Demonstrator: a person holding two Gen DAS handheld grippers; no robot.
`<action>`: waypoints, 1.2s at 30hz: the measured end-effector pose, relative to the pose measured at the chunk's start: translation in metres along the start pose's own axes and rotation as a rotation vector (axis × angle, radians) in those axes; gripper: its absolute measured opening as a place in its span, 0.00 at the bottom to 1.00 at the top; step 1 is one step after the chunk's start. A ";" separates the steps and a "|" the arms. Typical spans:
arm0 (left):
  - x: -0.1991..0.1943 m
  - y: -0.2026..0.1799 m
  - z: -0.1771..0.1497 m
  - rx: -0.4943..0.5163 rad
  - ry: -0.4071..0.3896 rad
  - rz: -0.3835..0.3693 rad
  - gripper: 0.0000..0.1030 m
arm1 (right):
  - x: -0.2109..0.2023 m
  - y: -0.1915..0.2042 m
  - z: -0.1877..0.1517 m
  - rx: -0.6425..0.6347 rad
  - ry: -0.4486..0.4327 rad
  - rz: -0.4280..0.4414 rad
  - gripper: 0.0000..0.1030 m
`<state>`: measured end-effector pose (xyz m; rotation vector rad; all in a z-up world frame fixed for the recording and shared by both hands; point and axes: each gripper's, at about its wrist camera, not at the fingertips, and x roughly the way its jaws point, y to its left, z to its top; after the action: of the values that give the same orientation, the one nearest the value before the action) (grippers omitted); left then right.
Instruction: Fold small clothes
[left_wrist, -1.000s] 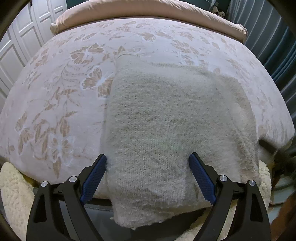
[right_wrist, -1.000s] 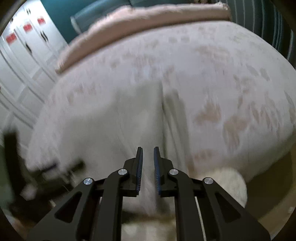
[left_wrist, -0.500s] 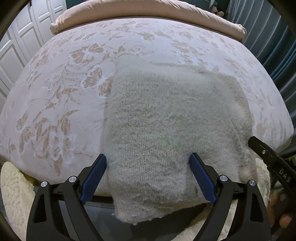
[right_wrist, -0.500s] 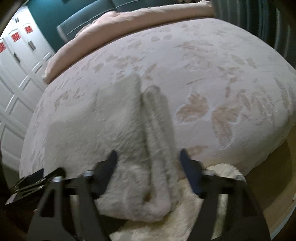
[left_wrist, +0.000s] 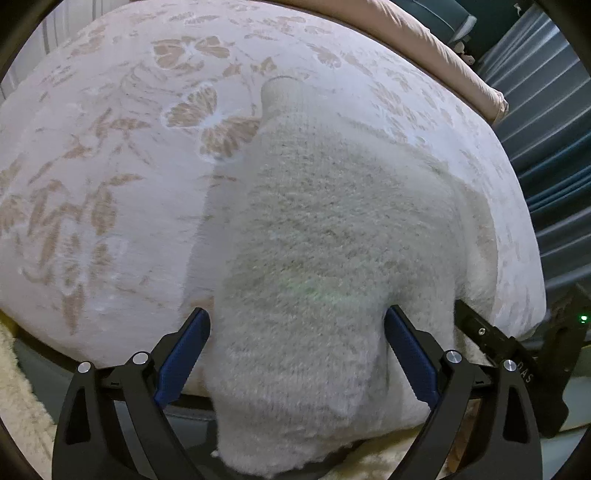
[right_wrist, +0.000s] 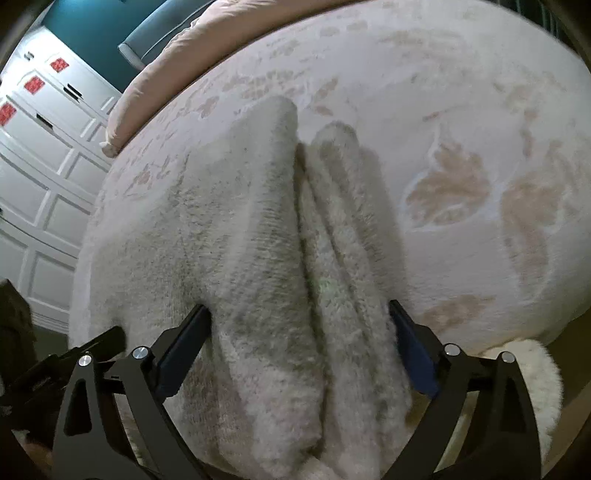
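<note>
Nearest, both the left hand-held gripper (left_wrist: 297, 354) and the right hand-held gripper (right_wrist: 301, 352), jaws just opened, stand released astride the fuzzy cream sweater (left_wrist: 332, 236), which lies partly folded at the bed (left_wrist: 110, 184) edge, its hem overhanging, so further folds seemingly remain.

Right gripper (right_wrist: 299, 332): jaws wide, having just been opening; folded fuzzy sweater (right_wrist: 258, 258) lies between the pads, unpinched. Sweater hangs over bed (right_wrist: 461, 110) edge. Left gripper (right_wrist: 74, 354) tip at lower left. White cupboards (right_wrist: 44, 166) behind.
</note>
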<state>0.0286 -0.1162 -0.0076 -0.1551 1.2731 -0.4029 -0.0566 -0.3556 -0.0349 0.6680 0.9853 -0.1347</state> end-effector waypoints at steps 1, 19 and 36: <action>0.001 -0.002 0.001 0.006 0.000 0.000 0.91 | 0.002 -0.004 0.001 0.017 0.003 0.025 0.92; 0.029 -0.032 0.012 0.104 -0.012 0.099 0.95 | 0.018 -0.007 0.018 0.007 0.003 0.123 0.93; -0.027 -0.041 0.019 0.173 -0.011 -0.181 0.46 | -0.047 0.019 0.014 0.005 -0.110 0.231 0.34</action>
<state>0.0322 -0.1456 0.0353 -0.1257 1.2111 -0.6648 -0.0655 -0.3574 0.0162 0.7666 0.7965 0.0293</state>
